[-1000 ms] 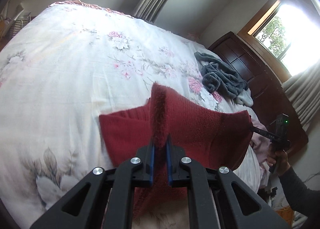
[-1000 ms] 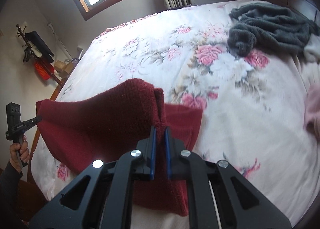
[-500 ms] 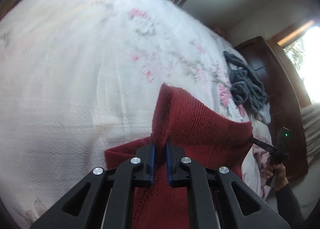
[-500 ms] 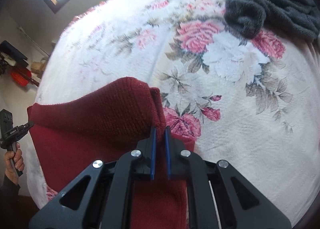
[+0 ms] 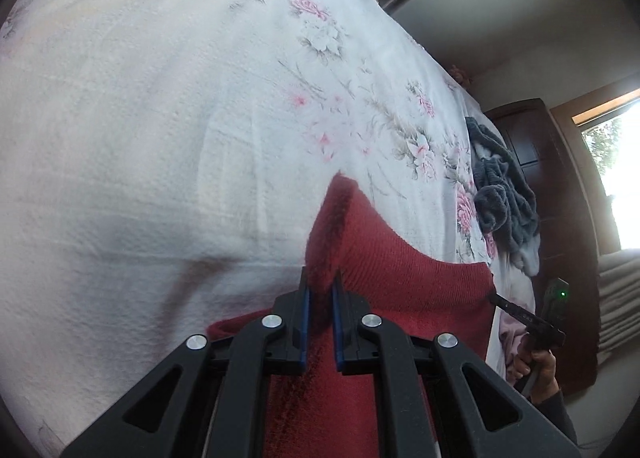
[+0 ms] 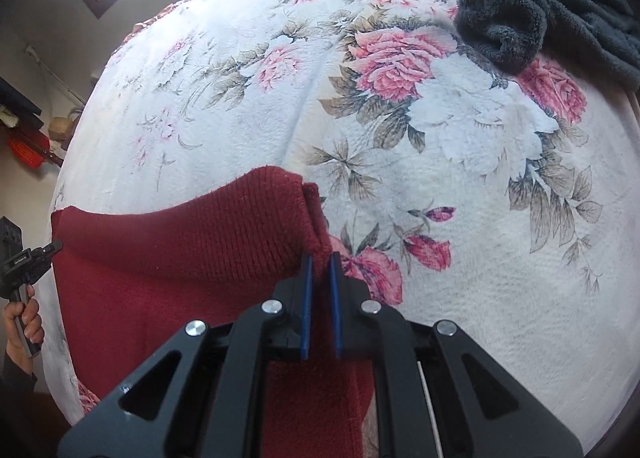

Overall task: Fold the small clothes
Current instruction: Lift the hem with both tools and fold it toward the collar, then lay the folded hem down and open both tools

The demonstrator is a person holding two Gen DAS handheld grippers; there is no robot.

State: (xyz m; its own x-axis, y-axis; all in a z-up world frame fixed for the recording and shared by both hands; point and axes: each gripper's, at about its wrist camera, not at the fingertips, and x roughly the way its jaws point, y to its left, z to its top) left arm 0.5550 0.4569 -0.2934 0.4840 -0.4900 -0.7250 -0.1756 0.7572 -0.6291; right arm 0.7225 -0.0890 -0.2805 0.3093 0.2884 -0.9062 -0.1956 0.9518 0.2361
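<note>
A dark red knitted garment (image 5: 404, 278) (image 6: 188, 258) is stretched between both grippers above the floral bedspread (image 5: 168, 129) (image 6: 460, 161). My left gripper (image 5: 320, 282) is shut on one corner of it; that corner sticks up past the blue pads. My right gripper (image 6: 320, 262) is shut on the opposite corner. Each view also shows the other gripper far off at the cloth's far corner: the right one (image 5: 500, 300) and the left one (image 6: 54, 246), both held by a hand. The garment's lower part hangs folded under the fingers.
A crumpled dark grey fleece garment (image 5: 500, 193) (image 6: 536, 13) lies near the head of the bed. Pink cloth (image 5: 510, 334) sits at the bed's edge. A dark wooden headboard (image 5: 560, 193) and windows lie beyond.
Both grippers have carried the red garment forward over the bed and tipped downward. The bedspread now fills more of each view. The grips are unchanged.
</note>
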